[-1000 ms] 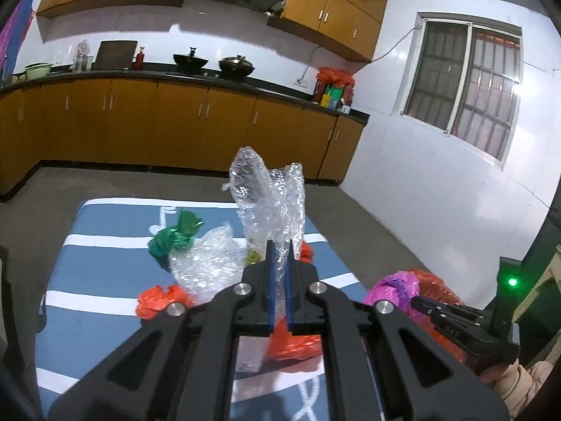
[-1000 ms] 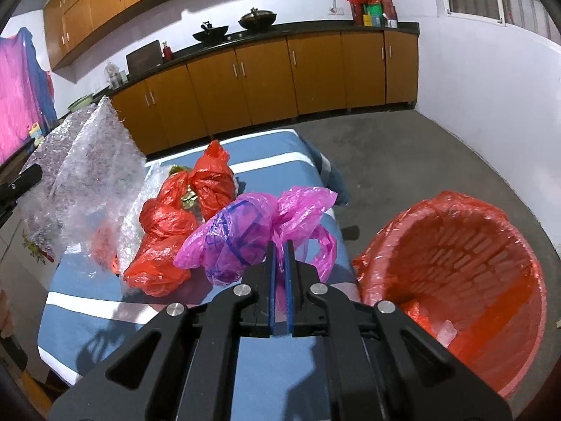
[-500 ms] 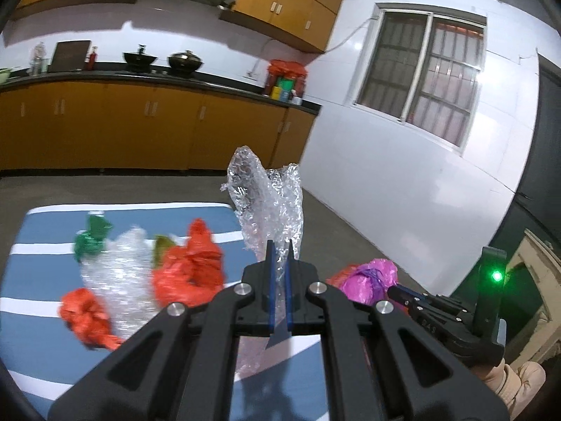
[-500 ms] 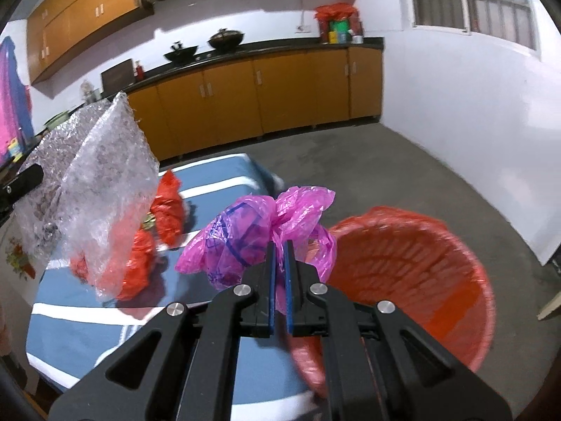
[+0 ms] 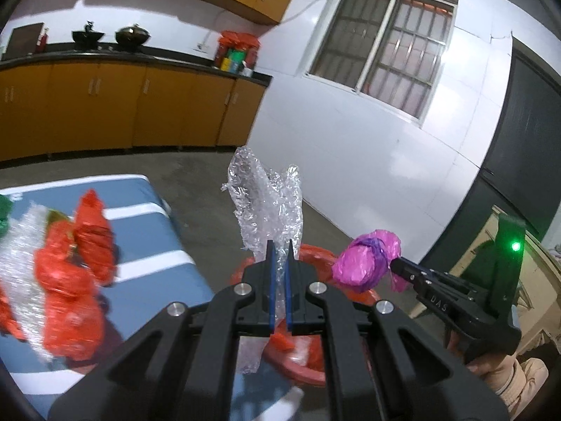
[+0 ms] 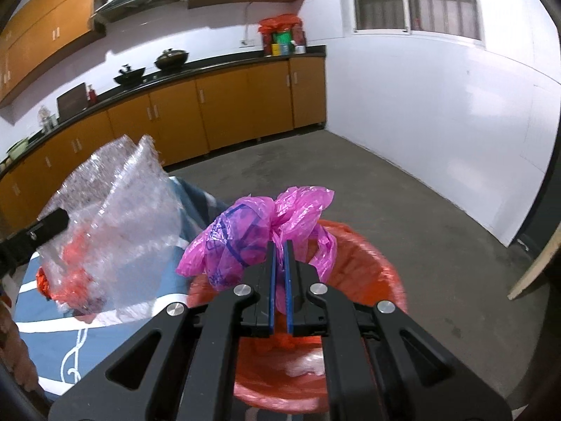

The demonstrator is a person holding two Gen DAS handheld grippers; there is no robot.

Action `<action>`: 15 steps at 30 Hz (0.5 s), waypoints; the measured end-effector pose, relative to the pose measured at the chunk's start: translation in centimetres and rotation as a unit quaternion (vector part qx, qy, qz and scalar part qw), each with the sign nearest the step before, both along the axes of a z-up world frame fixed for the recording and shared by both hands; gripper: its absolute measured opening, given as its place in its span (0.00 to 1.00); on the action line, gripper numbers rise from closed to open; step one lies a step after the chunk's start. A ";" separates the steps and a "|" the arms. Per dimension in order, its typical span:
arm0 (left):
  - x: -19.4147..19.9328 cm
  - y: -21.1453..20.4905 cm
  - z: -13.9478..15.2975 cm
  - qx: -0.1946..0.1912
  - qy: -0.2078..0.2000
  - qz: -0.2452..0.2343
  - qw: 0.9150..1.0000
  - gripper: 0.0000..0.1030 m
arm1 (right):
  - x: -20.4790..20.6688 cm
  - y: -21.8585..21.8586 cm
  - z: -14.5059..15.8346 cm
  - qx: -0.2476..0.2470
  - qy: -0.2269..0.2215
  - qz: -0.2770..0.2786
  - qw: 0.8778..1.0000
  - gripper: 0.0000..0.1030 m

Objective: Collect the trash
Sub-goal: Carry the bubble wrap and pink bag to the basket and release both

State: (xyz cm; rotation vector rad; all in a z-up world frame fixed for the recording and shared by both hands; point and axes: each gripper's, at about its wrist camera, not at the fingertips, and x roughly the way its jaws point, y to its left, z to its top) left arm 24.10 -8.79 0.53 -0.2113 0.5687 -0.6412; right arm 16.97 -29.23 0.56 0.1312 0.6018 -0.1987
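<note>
Left gripper [image 5: 279, 266]: clamped on the clear bubble wrap [image 5: 268, 210], held upright near the bin's rim for dropping.
Right gripper [image 6: 279, 270]: pinching the pink bag [image 6: 259, 231] above the opening.
Red bin [image 6: 368, 256]: beside the table edge, so trash falls in.
Red bags [image 5: 70, 280]: uncollected on the striped table [image 5: 147, 231].

Indoor light is bright and even; the glossy white wall [image 5: 368, 147] shows glare. Fisheye edges bend and darken. The red crumpled plastic bags [image 5: 75, 280] look motion-blurred, perhaps.
</note>
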 end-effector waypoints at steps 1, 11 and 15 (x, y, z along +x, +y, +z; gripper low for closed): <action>0.1 -0.8 -0.3 -0.001 0.004 -0.007 1.000 0.05 | -0.2 -0.2 0.0 -0.001 0.000 -0.005 1.000 0.05; 0.5 -5.7 -2.3 -0.005 0.025 -0.050 0.998 0.05 | -1.2 -2.7 -0.4 0.004 0.001 -0.037 0.999 0.05; 0.8 -6.8 -3.1 -0.001 0.030 -0.057 0.998 0.05 | -1.1 -3.0 -0.8 0.009 0.004 -0.042 0.999 0.05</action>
